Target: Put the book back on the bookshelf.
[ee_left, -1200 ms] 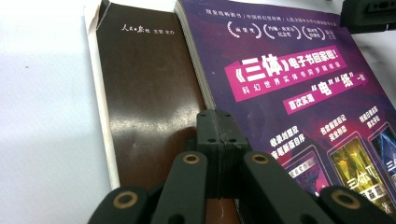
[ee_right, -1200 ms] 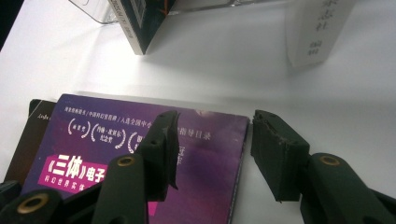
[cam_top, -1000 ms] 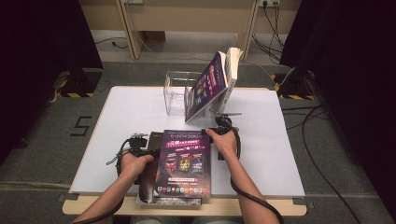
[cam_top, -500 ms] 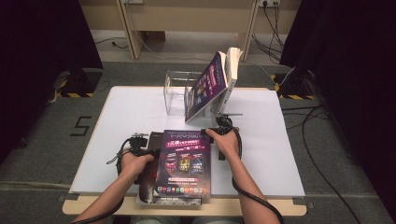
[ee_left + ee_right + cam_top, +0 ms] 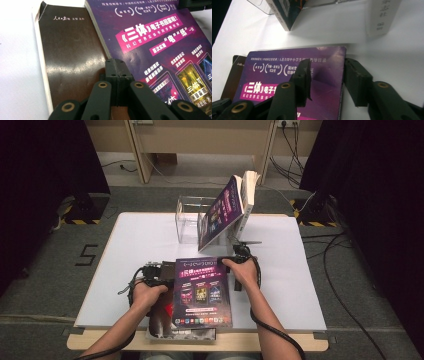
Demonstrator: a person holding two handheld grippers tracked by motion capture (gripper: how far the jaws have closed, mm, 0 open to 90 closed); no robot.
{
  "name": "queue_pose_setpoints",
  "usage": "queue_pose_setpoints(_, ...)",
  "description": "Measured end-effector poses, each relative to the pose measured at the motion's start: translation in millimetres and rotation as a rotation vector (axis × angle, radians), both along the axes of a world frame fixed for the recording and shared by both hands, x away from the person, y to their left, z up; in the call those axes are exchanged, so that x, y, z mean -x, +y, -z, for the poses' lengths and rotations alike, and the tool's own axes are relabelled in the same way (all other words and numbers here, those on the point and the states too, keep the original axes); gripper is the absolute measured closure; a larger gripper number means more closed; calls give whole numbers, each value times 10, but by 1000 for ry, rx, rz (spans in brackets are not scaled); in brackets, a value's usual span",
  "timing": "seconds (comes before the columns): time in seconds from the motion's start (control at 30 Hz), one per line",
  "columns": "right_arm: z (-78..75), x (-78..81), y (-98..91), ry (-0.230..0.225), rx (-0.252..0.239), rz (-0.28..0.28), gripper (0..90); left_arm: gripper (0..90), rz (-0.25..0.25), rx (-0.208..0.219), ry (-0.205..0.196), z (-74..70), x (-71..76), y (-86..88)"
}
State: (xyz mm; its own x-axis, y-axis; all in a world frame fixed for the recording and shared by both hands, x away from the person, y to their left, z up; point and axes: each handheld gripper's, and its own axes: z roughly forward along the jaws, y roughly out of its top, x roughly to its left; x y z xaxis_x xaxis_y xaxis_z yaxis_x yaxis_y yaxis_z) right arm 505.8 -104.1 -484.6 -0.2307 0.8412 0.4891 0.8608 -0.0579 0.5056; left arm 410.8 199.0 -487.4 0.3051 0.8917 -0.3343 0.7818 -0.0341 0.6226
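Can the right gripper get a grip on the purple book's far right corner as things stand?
Probably yes. The right gripper has been closing and already straddles the purple book's far right corner, one jaw over the cover, the other beside its edge on the bare table. Nothing lies between.

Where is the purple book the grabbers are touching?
In the high view the purple book lies flat at the near edge of the white table, on top of a dark book, between the left gripper and right gripper.
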Motion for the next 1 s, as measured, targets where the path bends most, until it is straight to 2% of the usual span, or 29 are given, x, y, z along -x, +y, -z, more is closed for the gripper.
queue_pose_setpoints(0.13, -10, -8, 5, 10, 7, 5, 598, 898, 8, -23, 3, -15, -7, -19)
queue_pose_setpoints(0.33, -17, -9, 5, 22, -3, 7, 599, 898, 14, -31, 9, -26, -19, -26)
queue_pose_setpoints(0.4, -12, -4, -2, 42, -29, -1, 604, 898, 15, -30, 12, -27, -22, -24)
queue_pose_setpoints(0.53, -11, 8, 8, 30, -21, -4, 601, 898, 19, -34, 12, -29, -25, -24)
queue_pose_setpoints(0.6, -8, 7, -2, 36, -31, -3, 603, 898, 19, -36, 10, -28, -22, -25)
queue_pose_setpoints(0.9, -23, 38, -18, 44, -23, -14, 607, 898, 29, -58, 7, -40, -27, -42)
queue_pose_setpoints(1.0, -27, 41, -23, 50, -21, -17, 608, 898, 37, -78, -1, -46, -25, -57)
